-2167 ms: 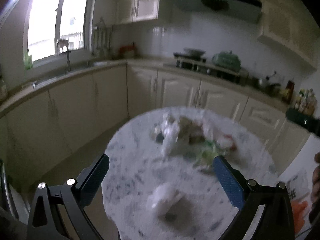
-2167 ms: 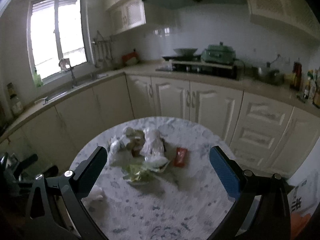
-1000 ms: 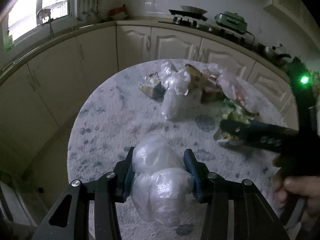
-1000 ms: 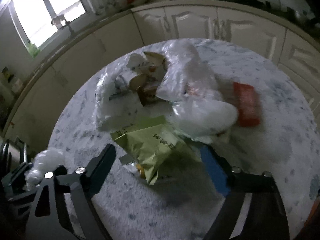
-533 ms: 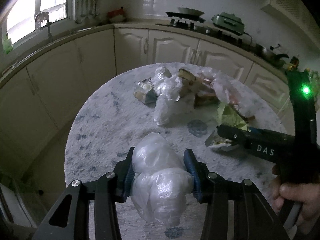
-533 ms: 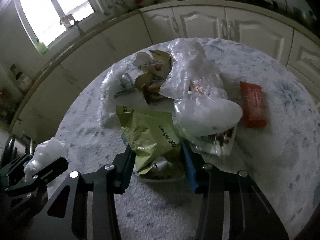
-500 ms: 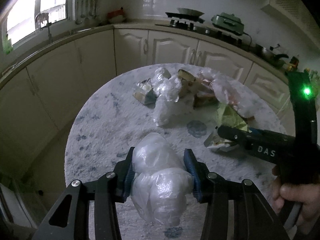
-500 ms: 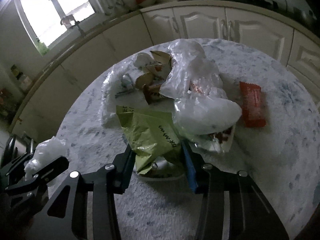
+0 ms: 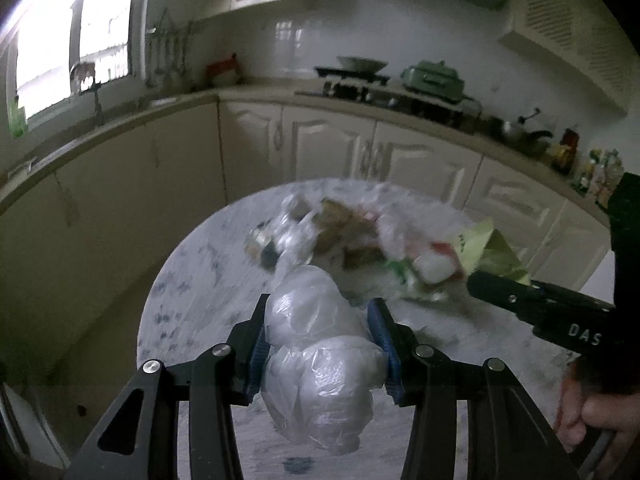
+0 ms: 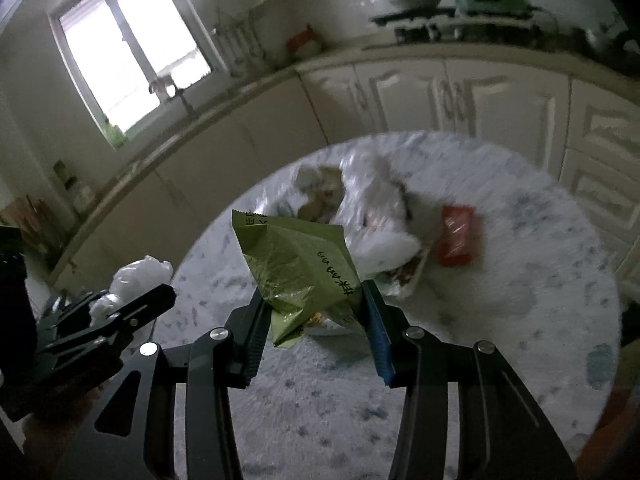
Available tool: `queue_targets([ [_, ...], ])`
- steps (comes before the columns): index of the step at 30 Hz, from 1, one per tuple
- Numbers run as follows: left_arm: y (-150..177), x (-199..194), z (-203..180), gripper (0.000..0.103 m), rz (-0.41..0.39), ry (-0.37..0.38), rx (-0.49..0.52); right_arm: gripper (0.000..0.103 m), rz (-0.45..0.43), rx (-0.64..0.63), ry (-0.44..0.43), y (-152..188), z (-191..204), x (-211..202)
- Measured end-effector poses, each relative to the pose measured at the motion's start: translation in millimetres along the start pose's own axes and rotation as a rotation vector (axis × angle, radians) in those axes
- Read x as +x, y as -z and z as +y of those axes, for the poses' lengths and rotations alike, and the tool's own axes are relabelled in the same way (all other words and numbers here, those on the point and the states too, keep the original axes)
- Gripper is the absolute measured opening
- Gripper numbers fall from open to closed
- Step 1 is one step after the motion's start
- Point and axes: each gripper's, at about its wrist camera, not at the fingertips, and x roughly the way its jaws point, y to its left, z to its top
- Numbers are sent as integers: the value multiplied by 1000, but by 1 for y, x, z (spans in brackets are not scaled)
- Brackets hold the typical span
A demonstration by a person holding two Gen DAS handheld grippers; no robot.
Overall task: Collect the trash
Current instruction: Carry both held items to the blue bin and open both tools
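Note:
My left gripper (image 9: 320, 320) is shut on a crumpled clear plastic bag (image 9: 320, 356) and holds it above the near edge of the round marble table (image 9: 192, 288). My right gripper (image 10: 316, 312) is shut on a green snack wrapper (image 10: 300, 264), lifted off the table (image 10: 520, 320). The wrapper also shows in the left wrist view (image 9: 488, 248). A pile of trash (image 9: 336, 236) lies at the table's middle: plastic bags, wrappers, paper. A red wrapper (image 10: 456, 240) lies to the right of the pile (image 10: 368, 208).
Cream kitchen cabinets (image 9: 320, 148) curve behind the table. The counter holds a stove (image 9: 352, 76), a green pot (image 9: 432, 76) and bottles (image 9: 600, 164). A window (image 10: 132, 56) is at the left. The left gripper with its bag shows in the right wrist view (image 10: 120, 304).
Both grippers have risen from the table. The right one has lifted the green wrapper clear of the pile. The left still holds the plastic bag.

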Motion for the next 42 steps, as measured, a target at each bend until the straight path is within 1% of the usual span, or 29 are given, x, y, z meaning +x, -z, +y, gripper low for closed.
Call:
queue_targets([
  [6, -15, -29, -38, 43, -89, 55, 51, 45, -92, 13, 46, -12, -16, -56],
  [10, -21, -43, -66, 43, -134, 93, 87, 45, -162, 38, 81, -15, -39, -99],
  [14, -25, -57, -102, 43, -177, 146, 130, 45, -225, 75, 138, -14, -67, -144],
  [18, -25, -61, -132, 43, -196, 201, 163, 45, -271, 123, 208, -8, -99, -182],
  [23, -26, -54, -168, 43, -196, 279, 212, 45, -312, 192, 307, 7, -142, -225],
  [25, -25, -48, -189, 43, -185, 315, 243, 45, -321, 231, 347, 13, -163, -241],
  [29, -29, -32, -217, 43, -155, 373, 281, 45, -331, 301, 420, 32, -199, -266],
  [33, -31, -1, -256, 43, -92, 441, 319, 45, -322, 367, 486, 53, -239, -284],
  [35, -43, 23, -276, 43, -57, 466, 335, 45, -301, 406, 509, 64, -260, -284],
  [36, -40, 35, -289, 43, -29, 486, 347, 45, -291, 425, 517, 70, -271, -285],
  [37, -44, 45, -296, 43, -13, 498, 353, 45, -281, 441, 523, 75, -280, -283],
  [42, -35, 106, -357, 43, 105, 560, 432, 45, -211, 548, 540, 103, -335, -260],
])
